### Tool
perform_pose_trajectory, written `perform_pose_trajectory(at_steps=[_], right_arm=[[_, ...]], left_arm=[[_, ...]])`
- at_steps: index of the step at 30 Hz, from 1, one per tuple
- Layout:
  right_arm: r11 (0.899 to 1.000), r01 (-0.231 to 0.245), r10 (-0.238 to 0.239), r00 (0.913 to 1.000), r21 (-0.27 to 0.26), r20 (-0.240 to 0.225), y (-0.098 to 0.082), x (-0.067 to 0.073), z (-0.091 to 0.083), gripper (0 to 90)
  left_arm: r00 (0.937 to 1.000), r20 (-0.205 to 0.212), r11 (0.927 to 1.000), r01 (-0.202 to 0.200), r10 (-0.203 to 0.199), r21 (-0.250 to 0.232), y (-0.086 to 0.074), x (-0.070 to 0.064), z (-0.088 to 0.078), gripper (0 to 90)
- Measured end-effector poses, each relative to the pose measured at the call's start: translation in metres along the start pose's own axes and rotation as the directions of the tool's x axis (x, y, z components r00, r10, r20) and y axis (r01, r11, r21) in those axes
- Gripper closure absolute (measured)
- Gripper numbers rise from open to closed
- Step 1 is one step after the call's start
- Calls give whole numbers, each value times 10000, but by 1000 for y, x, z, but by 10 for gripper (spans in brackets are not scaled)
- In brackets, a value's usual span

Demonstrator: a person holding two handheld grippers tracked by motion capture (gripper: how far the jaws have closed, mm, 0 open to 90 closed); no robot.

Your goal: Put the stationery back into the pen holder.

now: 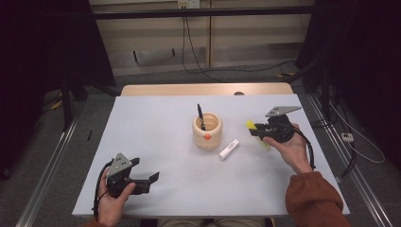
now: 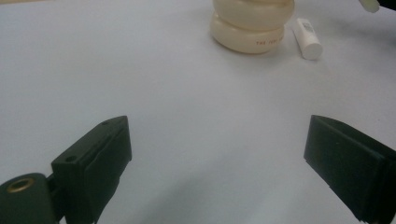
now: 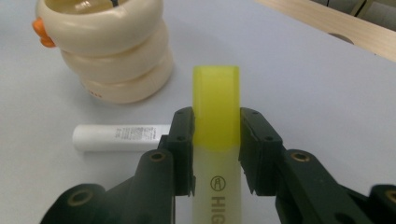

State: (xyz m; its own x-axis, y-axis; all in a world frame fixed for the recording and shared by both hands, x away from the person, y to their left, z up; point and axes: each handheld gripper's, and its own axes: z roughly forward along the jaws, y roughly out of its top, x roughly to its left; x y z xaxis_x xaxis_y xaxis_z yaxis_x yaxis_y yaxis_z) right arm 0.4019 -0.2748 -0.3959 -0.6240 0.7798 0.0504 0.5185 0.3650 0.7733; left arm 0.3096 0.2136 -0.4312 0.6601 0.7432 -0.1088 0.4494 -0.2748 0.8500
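1. The right gripper [image 1: 261,130] is closed on a yellow highlighter [image 3: 216,135]; in the right gripper view both jaws press flat against the barrel's sides, just below the translucent yellow cap

2. The highlighter is held off the table [image 1: 156,142], to the right of the cream holder [image 1: 207,131], with its cap end pointing roughly toward that holder

3. The left gripper [image 1: 149,182] stands open over the near left part of the table, with nothing between its jaws and well apart from everything else

4. The holder is a ringed, squat pot with an orange knob on its side; a dark pen [image 1: 200,116] already stands in it, leaning a little

5. A white tube [image 1: 229,149] lies flat on the table between the holder and the right gripper, close to the pot's foot

6. The highlighter looks light, stiff and smooth plastic, so it may slide or swivel between the pads if it is tipped; the present hold across the flat sides suits it well

7. The cap seems a separate piece, so the barrel is the safer place to hold

8. The pot looks light enough to be nudged if the highlighter strikes its rim
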Motion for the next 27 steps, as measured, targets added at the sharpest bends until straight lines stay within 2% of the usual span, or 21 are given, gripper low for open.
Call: perform_pose_trajectory(at_steps=[9,19,21,23,27], right_arm=[[9957,-127,89,9991,-922,-422,2,11,-3,670],[9830,-233,129,9982,-1824,-579,7,18,-9,670],[9779,-289,161,9979,-2070,-635,7,18,-10,670],[9772,32,-131,9989,-2125,-453,8,21,-10,670],[9707,10,-172,9977,-2402,-650,11,26,-10,670]], left_arm=[[10000,7,9999,-32,32,-104,0,0,-1,74],[10000,-11,9999,-36,36,-96,0,0,-1,74],[10000,-17,10000,-25,25,-89,0,0,-1,74],[10000,-27,10000,2,-2,-77,0,1,-1,74],[10000,-41,10000,11,-11,-75,0,0,-1,73]])
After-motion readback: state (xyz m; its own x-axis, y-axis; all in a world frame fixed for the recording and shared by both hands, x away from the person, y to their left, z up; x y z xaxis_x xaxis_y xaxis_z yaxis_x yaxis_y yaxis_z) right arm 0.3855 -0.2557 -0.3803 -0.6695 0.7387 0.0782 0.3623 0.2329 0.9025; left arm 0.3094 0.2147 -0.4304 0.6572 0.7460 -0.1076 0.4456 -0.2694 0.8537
